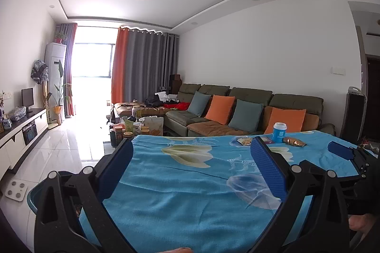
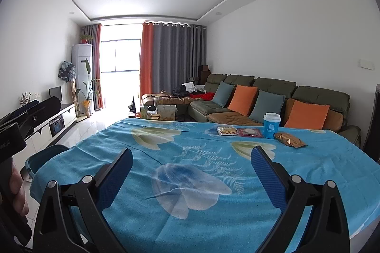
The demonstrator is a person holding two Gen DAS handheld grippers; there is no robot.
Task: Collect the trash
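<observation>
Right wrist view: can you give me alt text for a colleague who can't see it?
The open right gripper hovers empty over a blue floral tablecloth. At the far side lie a snack tray, a red packet, a blue cup and a gold wrapper. A teal bin sits left.

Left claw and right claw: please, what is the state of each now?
Left claw: open, holding nothing, above the blue cloth.
Right claw: open, holding nothing.
</observation>
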